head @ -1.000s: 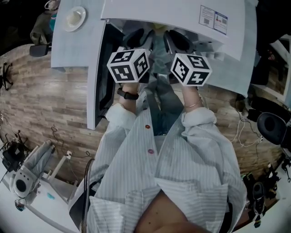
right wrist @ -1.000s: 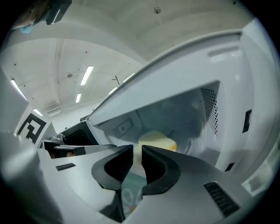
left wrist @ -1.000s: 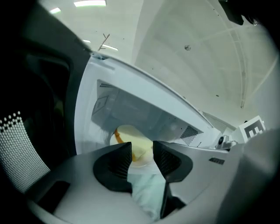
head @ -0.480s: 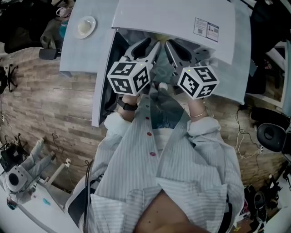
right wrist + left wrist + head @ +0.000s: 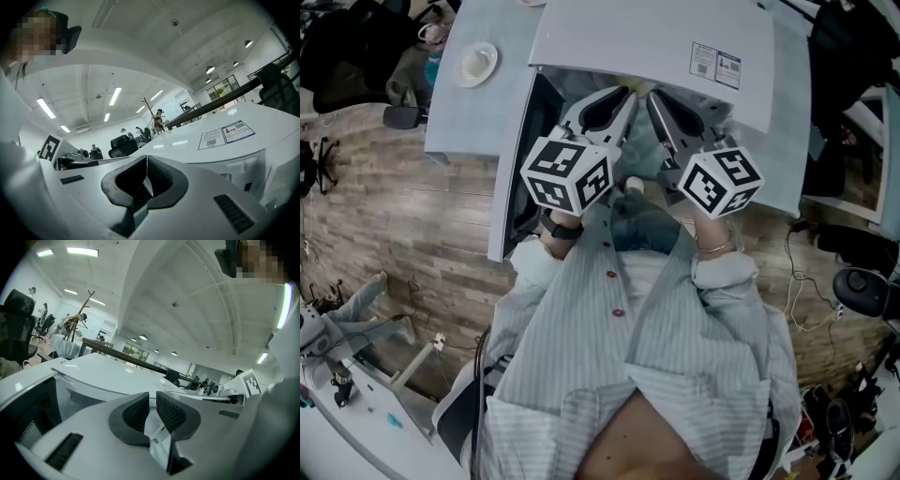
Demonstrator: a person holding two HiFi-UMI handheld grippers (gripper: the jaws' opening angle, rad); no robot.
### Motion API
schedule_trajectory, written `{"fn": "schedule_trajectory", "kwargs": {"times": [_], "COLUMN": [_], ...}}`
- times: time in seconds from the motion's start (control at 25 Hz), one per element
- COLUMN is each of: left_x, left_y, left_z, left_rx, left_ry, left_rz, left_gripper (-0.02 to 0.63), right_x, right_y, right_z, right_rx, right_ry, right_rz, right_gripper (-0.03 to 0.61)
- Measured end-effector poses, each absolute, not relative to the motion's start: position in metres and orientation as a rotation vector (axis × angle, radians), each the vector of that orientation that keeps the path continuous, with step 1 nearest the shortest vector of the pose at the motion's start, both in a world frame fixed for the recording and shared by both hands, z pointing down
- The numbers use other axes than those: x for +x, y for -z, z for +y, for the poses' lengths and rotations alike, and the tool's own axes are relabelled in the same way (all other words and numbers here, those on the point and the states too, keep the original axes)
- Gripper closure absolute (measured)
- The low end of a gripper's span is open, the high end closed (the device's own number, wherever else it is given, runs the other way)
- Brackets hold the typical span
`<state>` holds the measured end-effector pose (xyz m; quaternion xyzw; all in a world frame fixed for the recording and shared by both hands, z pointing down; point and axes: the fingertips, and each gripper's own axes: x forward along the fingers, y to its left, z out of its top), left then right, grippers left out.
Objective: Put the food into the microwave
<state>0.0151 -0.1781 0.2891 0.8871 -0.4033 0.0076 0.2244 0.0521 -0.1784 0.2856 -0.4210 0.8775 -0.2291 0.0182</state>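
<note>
At the middle of the head view, both forearms reach toward twelve o'clock side by side, the left sleeve point(image 5: 546, 261) and the right sleeve point(image 5: 727, 274) pushed up at the wrists. The left gripper point(image 5: 617, 97) and the right gripper point(image 5: 660, 99) lean in toward each other, their tips near together at the front edge of the white microwave point(image 5: 656, 37), just under its top panel. The microwave's door point(image 5: 511, 159) stands swung open at nine o'clock of the left gripper, its dark inner face turned toward it. The cavity is hidden beneath the top panel and the grippers, so the food does not show and I cannot tell where it lies relative to the fingers. A white dish point(image 5: 475, 63) sits on the table point(image 5: 459, 117) at ten o'clock, well apart from both grippers

Along the left gripper view, the left gripper point(image 5: 152, 401) points nearly level over the microwave point(image 5: 108, 376). Its ribbed pads point(image 5: 136, 411) have just been closing and stand a narrow slit apart with nothing between them. The door point(image 5: 28, 418) lies at eight o'clock

Along the right gripper view, the right gripper point(image 5: 146, 166) also points nearly level. Its pads point(image 5: 161, 176) are pressed together and hold nothing. Past them the microwave point(image 5: 187, 145) shows its top, with a printed label point(image 5: 226, 133) at two o'clock
</note>
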Motion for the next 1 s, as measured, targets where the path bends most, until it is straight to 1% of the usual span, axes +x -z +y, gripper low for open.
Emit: {"fn": "schedule_trajectory", "kwargs": {"times": [0.12, 0.32, 1.0], "left_x": [0.018, 0.021, 0.034], "left_y": [-0.282, -0.276, -0.271], "left_z": [-0.173, -0.171, -0.176], "left_rx": [2.471, 2.488, 2.524], "left_ry": [-0.022, -0.029, -0.074], "left_rz": [-1.108, -1.091, -1.067], "left_gripper": [0.581, 0.604, 0.604], "right_x": [0.056, 0.062, 0.067], "right_y": [-0.281, -0.274, -0.268], "right_z": [-0.174, -0.169, -0.175], "right_rx": [-1.297, -1.259, -1.174], "right_ry": [0.711, 0.720, 0.763], "right_rz": [2.721, 2.712, 2.702], "right_gripper": [0.545, 0.546, 0.546]}}
